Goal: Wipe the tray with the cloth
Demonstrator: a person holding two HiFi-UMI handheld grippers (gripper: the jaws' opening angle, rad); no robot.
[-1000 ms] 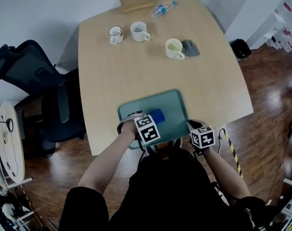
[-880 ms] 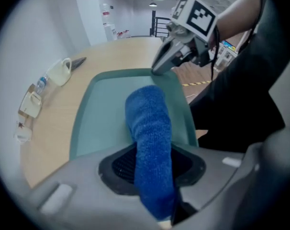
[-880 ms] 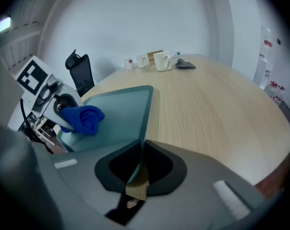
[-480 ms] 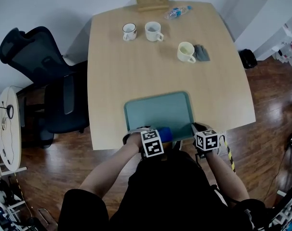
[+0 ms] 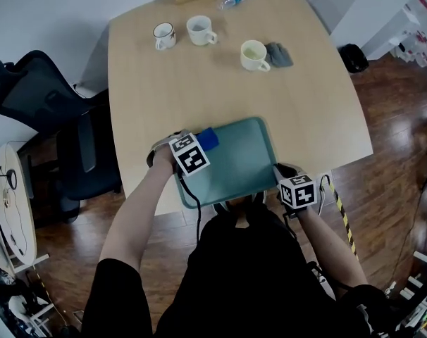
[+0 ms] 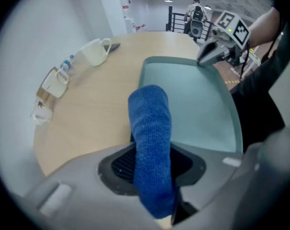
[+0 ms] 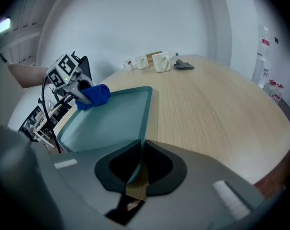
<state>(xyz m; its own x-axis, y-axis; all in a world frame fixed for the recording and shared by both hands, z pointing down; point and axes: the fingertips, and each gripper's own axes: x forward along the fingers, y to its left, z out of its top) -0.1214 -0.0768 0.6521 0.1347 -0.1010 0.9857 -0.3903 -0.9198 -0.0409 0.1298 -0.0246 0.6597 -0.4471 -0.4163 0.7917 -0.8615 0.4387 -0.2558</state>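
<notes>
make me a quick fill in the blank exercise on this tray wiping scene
1. The left gripper is shut on a ____ cloth.
2. In the head view the cloth is at the tray's far ____ corner, while the right gripper is shut on the tray's near rim.
3. ____ mugs stand at the far side of the table.

Missing words: blue; left; three
</notes>
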